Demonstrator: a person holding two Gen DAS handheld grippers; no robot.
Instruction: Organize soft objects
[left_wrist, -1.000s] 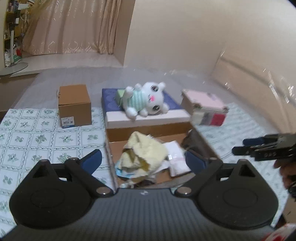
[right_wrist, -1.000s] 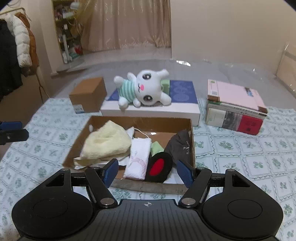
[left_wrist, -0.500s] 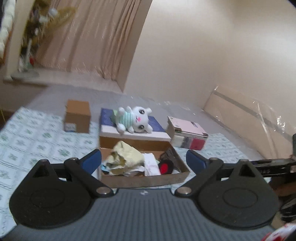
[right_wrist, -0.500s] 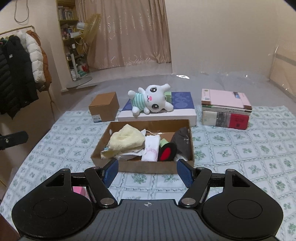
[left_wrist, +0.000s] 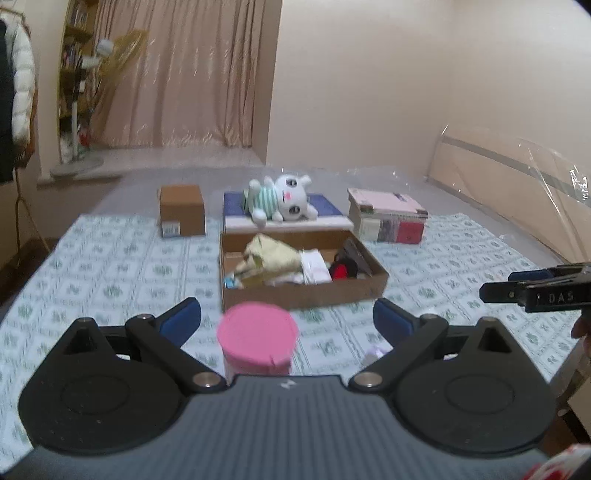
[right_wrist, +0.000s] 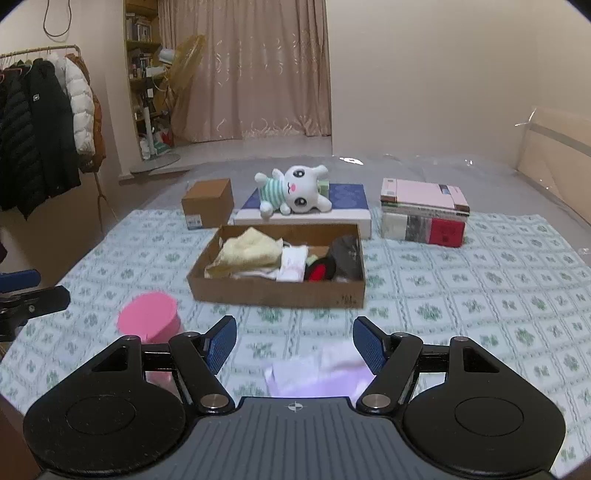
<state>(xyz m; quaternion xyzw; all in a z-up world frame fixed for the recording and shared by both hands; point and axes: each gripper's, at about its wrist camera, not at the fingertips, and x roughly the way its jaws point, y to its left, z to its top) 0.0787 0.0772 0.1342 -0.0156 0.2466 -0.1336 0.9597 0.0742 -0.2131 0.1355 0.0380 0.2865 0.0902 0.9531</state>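
Note:
A shallow cardboard box (right_wrist: 277, 291) (left_wrist: 303, 293) on the patterned bedspread holds a yellow cloth (right_wrist: 249, 251) (left_wrist: 271, 251), a white cloth (right_wrist: 293, 262), a red and black item (right_wrist: 319, 271) and a dark pouch (right_wrist: 345, 251). A white plush bunny (right_wrist: 295, 188) (left_wrist: 282, 197) lies on a flat blue and white box (right_wrist: 347, 199) behind it. My left gripper (left_wrist: 286, 319) is open and empty, above a pink round container (left_wrist: 258, 341) (right_wrist: 149, 319). My right gripper (right_wrist: 294, 338) is open and empty, above a pale lilac cloth (right_wrist: 321, 373).
A small brown carton (right_wrist: 208, 203) stands left of the blue box. A stack of books (right_wrist: 424, 212) lies to the right. A coat rack with jackets (right_wrist: 40, 129) stands at the left. A plastic-wrapped headboard (left_wrist: 517, 181) runs along the right.
Both grippers have pulled back and up from the cardboard box. The pink container and the lilac cloth have come into view near the bed's front edge.

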